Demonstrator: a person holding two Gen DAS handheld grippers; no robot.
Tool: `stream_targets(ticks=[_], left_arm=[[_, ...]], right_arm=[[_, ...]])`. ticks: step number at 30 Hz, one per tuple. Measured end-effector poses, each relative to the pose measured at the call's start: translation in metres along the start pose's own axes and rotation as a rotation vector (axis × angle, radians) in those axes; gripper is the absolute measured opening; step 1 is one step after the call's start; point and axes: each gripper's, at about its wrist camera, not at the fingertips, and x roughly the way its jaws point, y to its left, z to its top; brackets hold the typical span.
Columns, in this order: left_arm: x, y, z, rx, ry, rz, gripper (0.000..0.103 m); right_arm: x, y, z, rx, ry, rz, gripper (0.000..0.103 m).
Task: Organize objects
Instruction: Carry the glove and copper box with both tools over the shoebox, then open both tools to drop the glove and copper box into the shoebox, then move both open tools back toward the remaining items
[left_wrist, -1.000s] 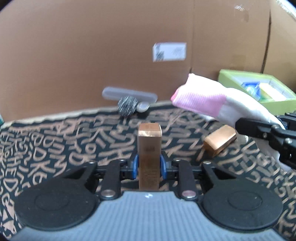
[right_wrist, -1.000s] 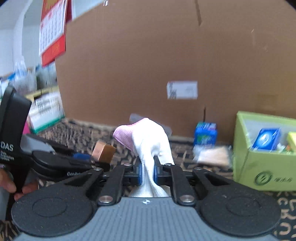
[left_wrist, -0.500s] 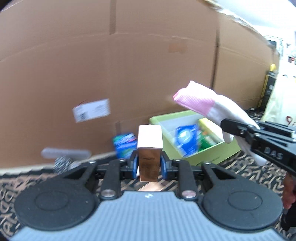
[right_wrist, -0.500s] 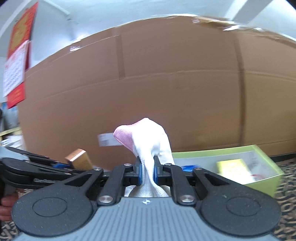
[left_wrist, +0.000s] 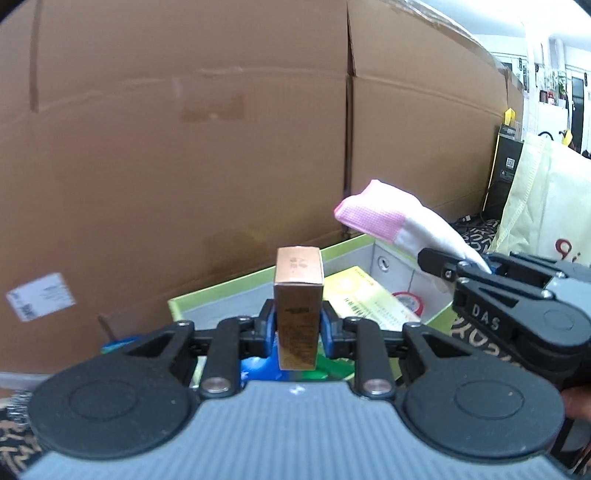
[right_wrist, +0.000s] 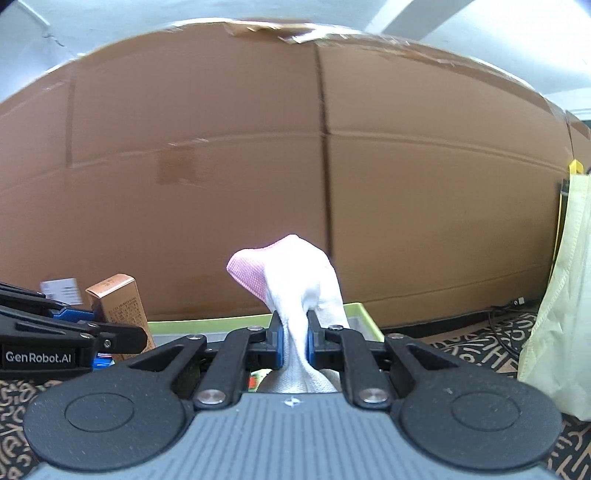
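Copper-gold carton (left_wrist: 297, 309) upright, pink-toed white sock (right_wrist: 295, 291) bunched, both clamped

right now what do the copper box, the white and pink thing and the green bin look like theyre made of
Copper box: looks like thin printed card with a metallic copper sheen; sharp folded edges and small print on its face.
White and pink sock: soft knit fabric, matte; it bunches where the pads pinch it, and the pink toe shows a fine weave.
Green bin: probably coated cardboard, lime outside and pale inside; thin straight walls, though plastic can't be ruled out.
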Motion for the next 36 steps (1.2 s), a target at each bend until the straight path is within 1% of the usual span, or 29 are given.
stream_targets(ticks=[4,7,9,10,11,12,13,14,16,18,20,22,24,25,28,30,31,33,36], left_arm=[[0.027,-0.003,0.006,-0.042,0.038,-0.032,0.024],[0.042,-0.002,0.007,-0.047,0.043,-0.020,0.024],[0.049,0.000,0.004,-0.034,0.042,-0.018,0.025],[0.049,0.004,0.001,-0.017,0.041,-0.021,0.037],[0.052,0.005,-0.003,0.000,0.042,-0.013,0.058],[0.052,0.006,-0.009,0.007,0.032,0.008,0.068],[0.050,0.007,-0.015,0.013,0.010,0.025,0.081],[0.047,0.007,-0.020,0.020,-0.010,0.031,0.085],[0.044,0.010,-0.027,0.032,-0.022,0.027,0.086],[0.042,0.010,-0.031,0.033,-0.017,0.024,0.089],[0.038,0.011,-0.030,0.026,-0.022,0.030,0.096],[0.030,0.014,-0.030,0.000,-0.043,0.033,0.103],[0.015,0.017,-0.028,-0.025,-0.064,0.029,0.103],[0.009,0.019,-0.024,-0.031,-0.071,0.030,0.103],[-0.012,0.027,-0.024,-0.049,-0.101,0.046,0.103],[-0.029,0.033,-0.029,-0.061,-0.118,0.058,0.103],[-0.037,0.037,-0.032,-0.067,-0.125,0.067,0.103],[-0.054,0.046,-0.042,-0.087,-0.138,0.077,0.103],[-0.077,0.063,-0.059,-0.120,-0.133,0.105,0.103]], right_arm=[[0.022,-0.007,0.001,-0.008,0.003,-0.028,0.014],[0.037,-0.008,0.002,-0.013,0.001,-0.027,0.014],[0.044,-0.007,0.002,-0.027,0.001,-0.041,0.014],[0.048,-0.006,0.001,-0.032,0.007,-0.049,0.014],[0.049,-0.011,-0.004,-0.033,0.021,-0.053,0.017],[0.056,-0.013,-0.010,-0.040,0.057,-0.049,0.023],[0.062,-0.013,-0.016,-0.050,0.095,-0.052,0.038],[0.066,-0.013,-0.023,-0.060,0.117,-0.067,0.050],[0.064,-0.014,-0.035,-0.069,0.104,-0.105,0.057],[0.059,-0.014,-0.042,-0.068,0.076,-0.118,0.060],[0.055,-0.011,-0.042,-0.064,0.066,-0.130,0.064],[0.051,-0.013,-0.038,-0.053,0.063,-0.128,0.064],[0.041,-0.011,-0.034,-0.045,0.038,-0.126,0.066],[0.033,-0.012,-0.032,-0.043,0.022,-0.125,0.070],[0.013,-0.009,-0.024,-0.033,-0.034,-0.120,0.071],[-0.004,-0.002,-0.023,-0.028,-0.061,-0.104,0.074],[-0.009,0.002,-0.022,-0.025,-0.070,-0.094,0.078],[-0.022,0.012,-0.024,-0.026,-0.087,-0.072,0.078],[-0.039,0.029,-0.031,-0.032,-0.084,-0.033,0.079]])
